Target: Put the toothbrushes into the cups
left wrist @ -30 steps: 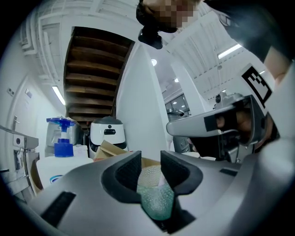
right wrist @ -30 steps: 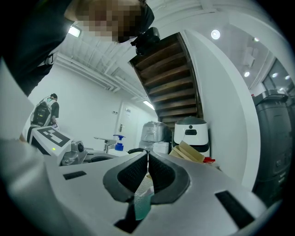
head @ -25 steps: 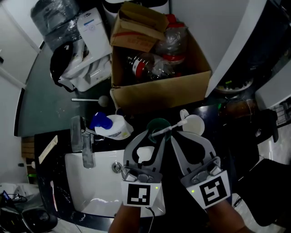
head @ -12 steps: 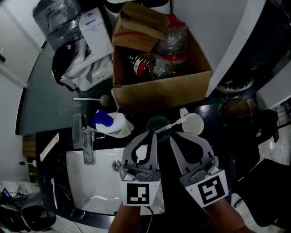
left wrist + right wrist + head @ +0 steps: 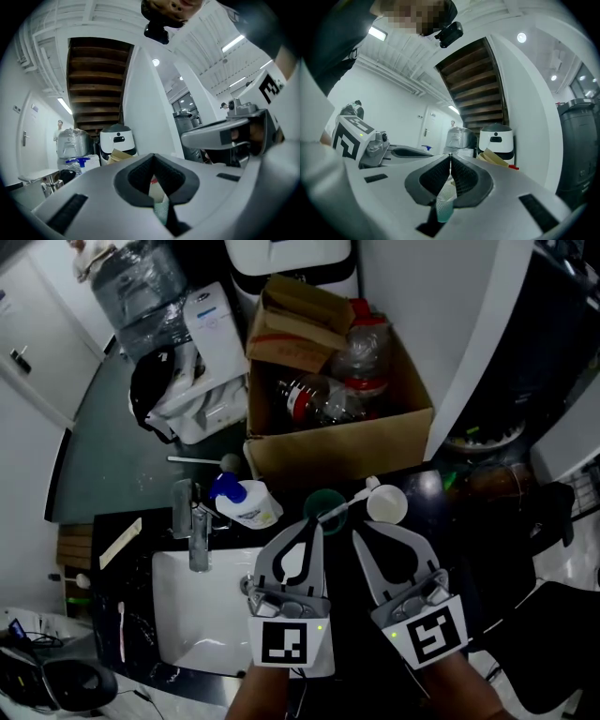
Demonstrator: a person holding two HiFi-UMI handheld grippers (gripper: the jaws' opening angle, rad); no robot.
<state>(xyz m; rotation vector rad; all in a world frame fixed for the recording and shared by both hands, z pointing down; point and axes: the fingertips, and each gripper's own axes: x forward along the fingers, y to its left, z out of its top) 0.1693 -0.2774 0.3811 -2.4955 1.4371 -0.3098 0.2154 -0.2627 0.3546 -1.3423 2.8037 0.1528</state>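
A white toothbrush (image 5: 349, 501) slants from the tips of my left gripper (image 5: 316, 521) up and to the right, across a green cup (image 5: 325, 500), with its head beside a white cup (image 5: 387, 505). The left gripper is shut on the handle's lower end. To its right my right gripper (image 5: 360, 528) is shut, with nothing seen between its tips. Both cups stand on the dark counter (image 5: 441, 521) behind the sink. In the right gripper view a pale cup with a green base (image 5: 445, 202) shows through the gap behind the closed jaws. The left gripper view shows a bit of green cup (image 5: 161, 209) the same way.
An open cardboard box (image 5: 337, 451) full of bottles stands just behind the cups. To the left are a white sink (image 5: 197, 610), its tap (image 5: 198, 538) and a soap bottle with a blue cap (image 5: 246, 505). Another toothbrush (image 5: 120, 629) lies on the counter left of the sink.
The left gripper's jaws, open around the toothbrush handle a second ago, have shut on it. Both grippers have risen a little and the toothbrush has come up with the left one.
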